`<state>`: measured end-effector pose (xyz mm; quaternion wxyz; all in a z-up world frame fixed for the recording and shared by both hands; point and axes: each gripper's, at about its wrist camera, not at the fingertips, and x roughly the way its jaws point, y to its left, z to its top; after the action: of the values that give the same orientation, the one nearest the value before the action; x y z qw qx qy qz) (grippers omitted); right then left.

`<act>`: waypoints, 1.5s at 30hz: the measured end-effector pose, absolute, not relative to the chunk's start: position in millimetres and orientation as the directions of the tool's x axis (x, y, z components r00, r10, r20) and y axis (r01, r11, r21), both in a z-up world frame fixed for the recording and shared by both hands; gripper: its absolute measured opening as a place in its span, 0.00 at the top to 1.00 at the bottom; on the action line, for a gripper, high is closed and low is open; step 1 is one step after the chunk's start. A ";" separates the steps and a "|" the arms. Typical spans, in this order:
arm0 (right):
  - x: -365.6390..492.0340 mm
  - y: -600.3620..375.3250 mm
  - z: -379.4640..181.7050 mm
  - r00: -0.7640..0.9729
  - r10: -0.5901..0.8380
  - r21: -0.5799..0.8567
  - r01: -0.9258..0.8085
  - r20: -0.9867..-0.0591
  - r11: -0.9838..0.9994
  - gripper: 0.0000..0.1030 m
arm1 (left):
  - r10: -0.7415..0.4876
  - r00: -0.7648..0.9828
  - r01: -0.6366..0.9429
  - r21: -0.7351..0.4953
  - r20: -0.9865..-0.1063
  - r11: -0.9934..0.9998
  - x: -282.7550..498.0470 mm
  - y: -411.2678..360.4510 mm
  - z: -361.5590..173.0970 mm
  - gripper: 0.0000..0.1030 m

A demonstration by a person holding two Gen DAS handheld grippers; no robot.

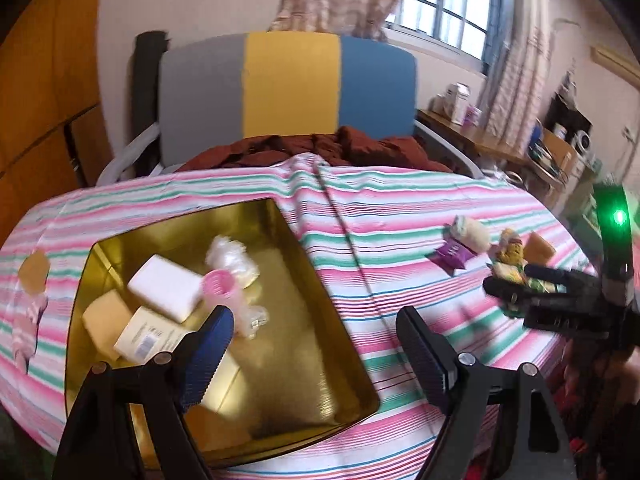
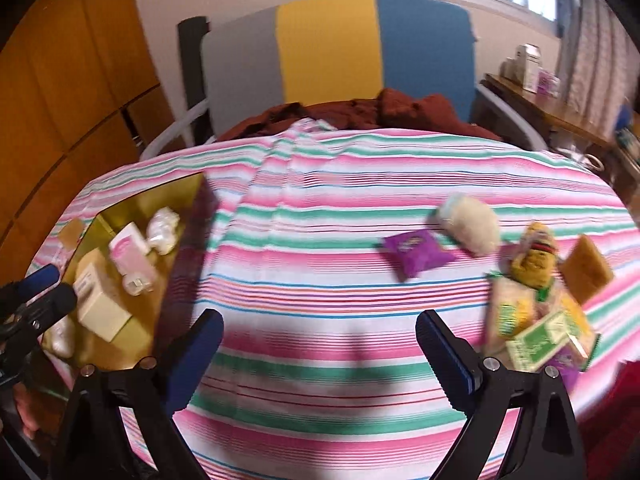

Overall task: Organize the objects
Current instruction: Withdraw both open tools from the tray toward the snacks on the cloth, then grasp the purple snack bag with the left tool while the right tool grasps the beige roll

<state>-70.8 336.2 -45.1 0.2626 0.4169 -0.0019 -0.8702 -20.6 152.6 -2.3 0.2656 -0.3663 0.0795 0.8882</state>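
several snacks (image 2: pixel 536 292) crowd beside the spread-wide right gripper (image 2: pixel 320 344).

The left finger (image 1: pixel 208 356) hides part of the cream box (image 1: pixel 150 338) in the gold tin (image 1: pixel 320 368). Right of the right gripper's fingers, the snack packets (image 2: pixel 536 332) are motion-blurred — labels unreadable

Both wrist views near, angled down over striped table (image 1: pixel 400 208) — left over tin (image 1: pixel 312 280).

text: none legible | purple packet (image 1: pixel 451 255) print blurred | green box (image 2: pixel 540 342) print blurred
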 end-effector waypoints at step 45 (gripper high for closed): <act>-136.2 486.5 -46.5 -0.645 -0.421 0.401 0.189 -0.638 -0.897 0.00 | 0.447 -0.185 -0.895 -0.038 -0.875 -0.445 -97.5 412.1 -99.4 0.25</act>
<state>-136.2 486.5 -46.5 0.1704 0.3851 -0.1506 -0.8944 -97.4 412.1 -99.4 0.4617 -0.4408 0.2541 0.7266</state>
